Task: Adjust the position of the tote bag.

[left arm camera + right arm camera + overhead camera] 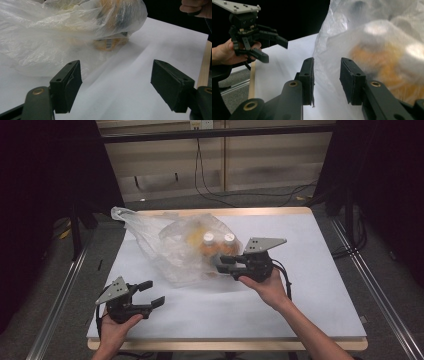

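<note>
Clear plastic bag (170, 245) slumped mid-tabletop (310, 285), two white-capped orange bottles (216, 244) inside. Right tool (226, 263) at the bag's near edge, jaws narrowly apart with bag film between them, pads not pressing. Left tool (152, 293) near the front-left corner, well apart from the bag, jaws wide, nothing between.

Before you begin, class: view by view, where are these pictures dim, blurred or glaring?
High view: dark surroundings, evenly lit table. Left gripper view: plastic bag soft, washed-out white. Right gripper view: orange bottles blurred through the film, black background.
</note>
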